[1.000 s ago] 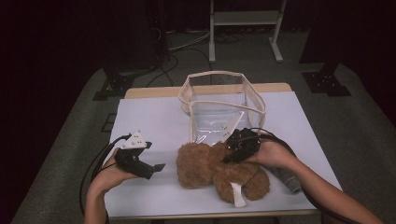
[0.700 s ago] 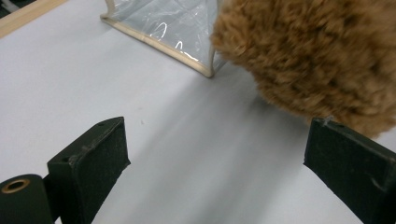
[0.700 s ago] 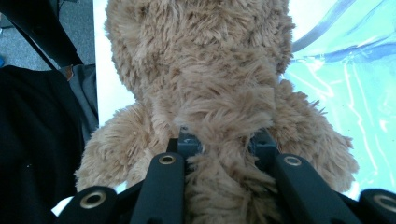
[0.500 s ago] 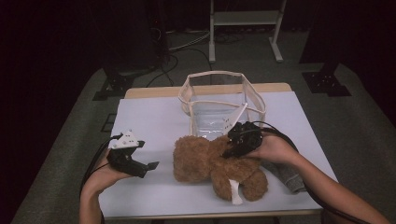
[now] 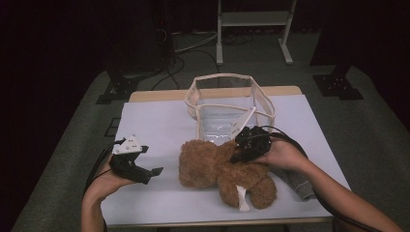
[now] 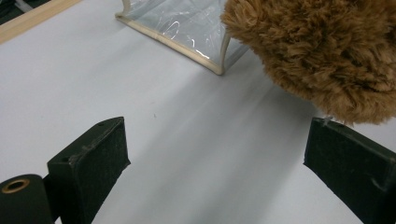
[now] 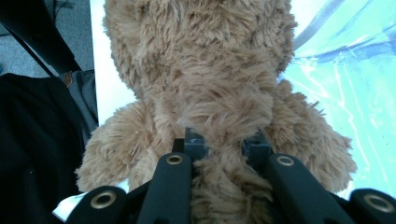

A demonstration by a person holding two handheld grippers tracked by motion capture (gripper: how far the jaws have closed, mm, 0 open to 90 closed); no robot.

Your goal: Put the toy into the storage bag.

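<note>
On the white table [image 5: 159,121] a clear bag [image 5: 227,108] stands open just behind the brown teddy bear [image 5: 220,171] lying on its side. The right gripper [image 5: 241,153] has just been closing and pinches the bear's fur; the left gripper [image 5: 147,173] gapes empty beside the head (untouched). Judged next: lift the bear into the bag

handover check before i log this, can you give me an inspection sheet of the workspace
surface: white table, wooden far edge.
job's things: brown teddy bear lying down; clear bag standing open behind it.
clutter: grey cloth by the right forearm.
grippers: left gripper open, beside the bear's head; right gripper jaws just closing, pinching the bear's fur.
cables: black cable trailing from each gripper.
surroundings: dark room, grey floor, white stand behind.
</note>
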